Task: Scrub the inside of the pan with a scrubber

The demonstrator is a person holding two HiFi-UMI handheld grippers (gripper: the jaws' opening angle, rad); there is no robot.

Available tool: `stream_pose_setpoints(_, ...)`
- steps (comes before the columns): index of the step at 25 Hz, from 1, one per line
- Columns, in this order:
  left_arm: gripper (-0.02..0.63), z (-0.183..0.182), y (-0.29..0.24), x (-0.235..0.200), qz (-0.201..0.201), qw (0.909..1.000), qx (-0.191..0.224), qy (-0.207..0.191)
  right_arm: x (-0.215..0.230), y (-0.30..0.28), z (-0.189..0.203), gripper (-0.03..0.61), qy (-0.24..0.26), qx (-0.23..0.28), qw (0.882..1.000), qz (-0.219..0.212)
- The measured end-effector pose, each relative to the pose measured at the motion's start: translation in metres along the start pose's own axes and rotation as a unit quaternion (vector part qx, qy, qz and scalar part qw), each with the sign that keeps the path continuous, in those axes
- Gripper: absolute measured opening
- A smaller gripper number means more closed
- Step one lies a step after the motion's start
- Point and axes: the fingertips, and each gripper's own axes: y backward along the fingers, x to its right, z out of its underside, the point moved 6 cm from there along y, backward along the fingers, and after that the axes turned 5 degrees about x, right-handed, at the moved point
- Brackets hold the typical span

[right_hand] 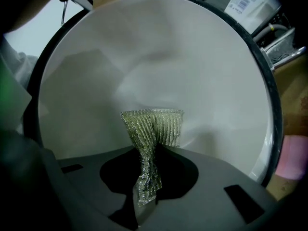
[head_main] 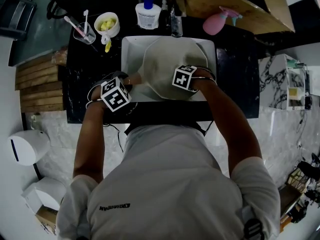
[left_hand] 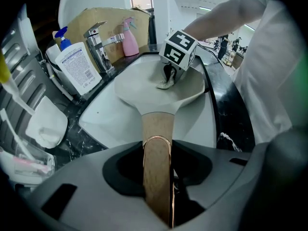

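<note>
Our left claw (left_hand: 159, 186) is clamped on the wooden handle (left_hand: 157, 124) of the pan (left_hand: 142, 85). Our right claw (right_hand: 144, 191) pinches the scrubber (right_hand: 155, 125) against its inside.

Over sink (head_main: 130, 53), pan (head_main: 165, 66) with scrubber (right_hand: 153, 129) inside

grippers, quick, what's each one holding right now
Left gripper: closed on the pan handle.
Right gripper: closed on the scrubber, inside the pan.
</note>
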Motion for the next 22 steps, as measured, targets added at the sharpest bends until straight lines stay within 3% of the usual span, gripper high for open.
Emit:
stream_pose_setpoints(12, 0.166, -0.001, 0.0, 0.001, 0.002, 1.0, -0.002, 0.003, -0.036, 0.01, -0.004, 0.086, -0.057, 0.014, 0.988, -0.14)
stream_pose_setpoints(17, 0.167, -0.001, 0.0, 0.001, 0.002, 1.0, -0.001, 0.003, -0.051, 0.023, -0.021, 0.084, -0.095, 0.083, 0.969, -0.214)
stream_pose_setpoints(22, 0.169, -0.001, 0.013, 0.003, -0.008, 0.9999, 0.007, 0.0, -0.054, 0.047, -0.033, 0.084, -0.142, 0.178, 0.952, -0.206)
